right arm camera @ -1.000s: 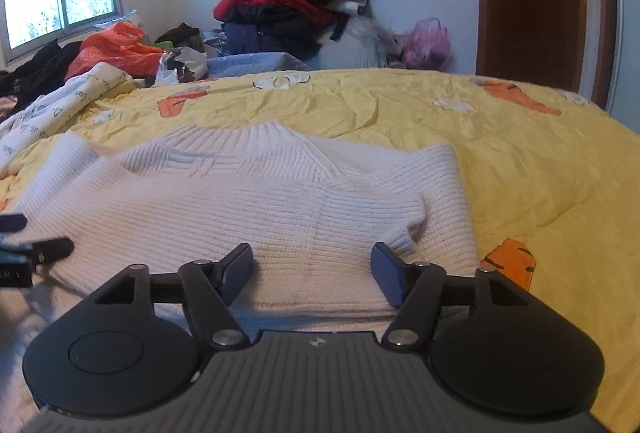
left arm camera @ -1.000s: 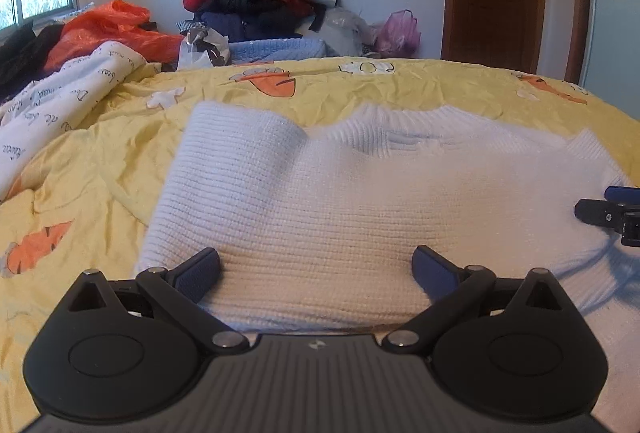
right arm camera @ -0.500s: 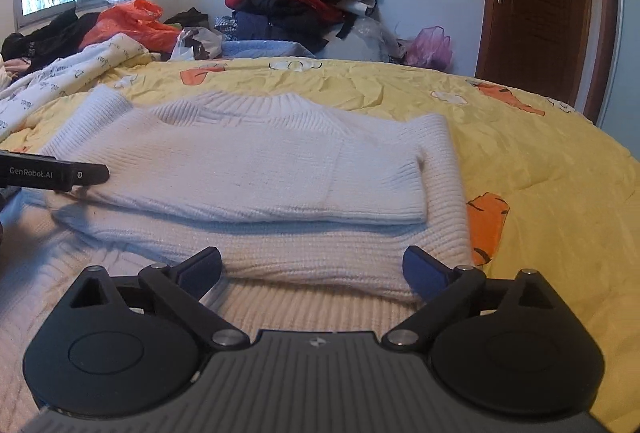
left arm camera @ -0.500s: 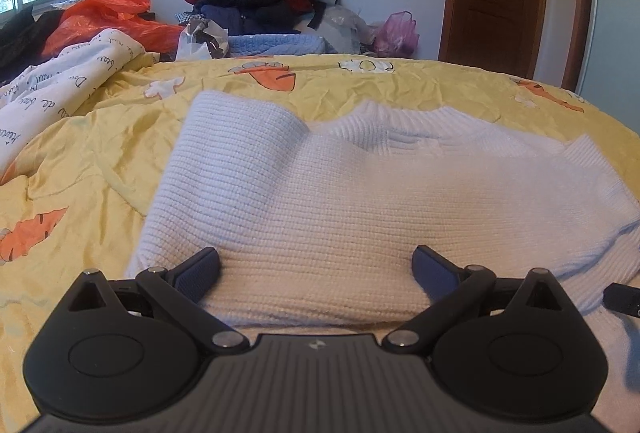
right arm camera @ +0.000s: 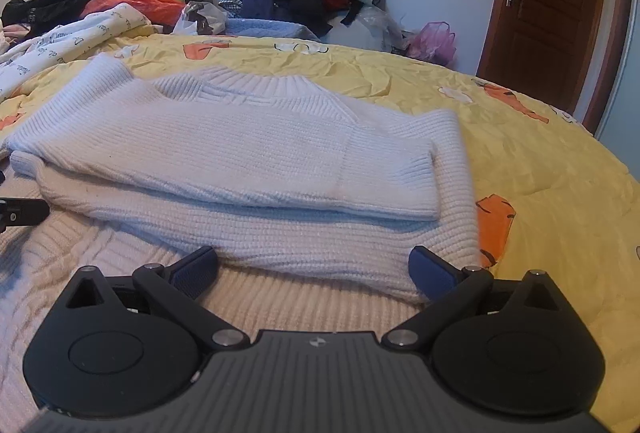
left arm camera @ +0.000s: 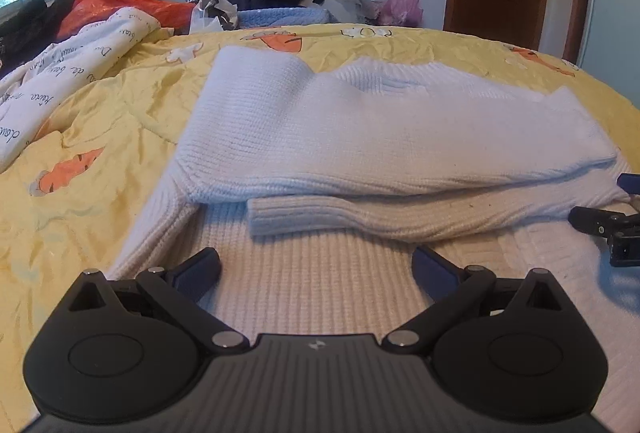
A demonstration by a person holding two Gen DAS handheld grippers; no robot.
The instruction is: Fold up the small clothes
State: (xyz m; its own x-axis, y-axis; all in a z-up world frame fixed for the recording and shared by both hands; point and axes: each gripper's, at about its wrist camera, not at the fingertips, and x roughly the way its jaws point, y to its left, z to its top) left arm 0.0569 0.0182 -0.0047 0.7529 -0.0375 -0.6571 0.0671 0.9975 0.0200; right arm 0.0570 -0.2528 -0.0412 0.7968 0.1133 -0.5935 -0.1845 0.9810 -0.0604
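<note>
White sweater lay crosswise on the yellow bed, sleeves folded in.
Both sets of jaws gaped wide and empty; right gripper, just opened, faced the hem at 12 o'clock, left gripper alongside.

The white cotton quilt with black cursive script, bunched along the left edge of the bed, is the only thing carrying lettering. In the left wrist view the words stand upside down and slanted; a few letter groups can be made out, roughly "de", "beau" and "doux", none of them with certainty. In the right wrist view the same script on the quilt is too small to read. A small lightning-shaped emblem sits on the black ribbed body of the left hand-held gripper, with no letters beside it.
</note>
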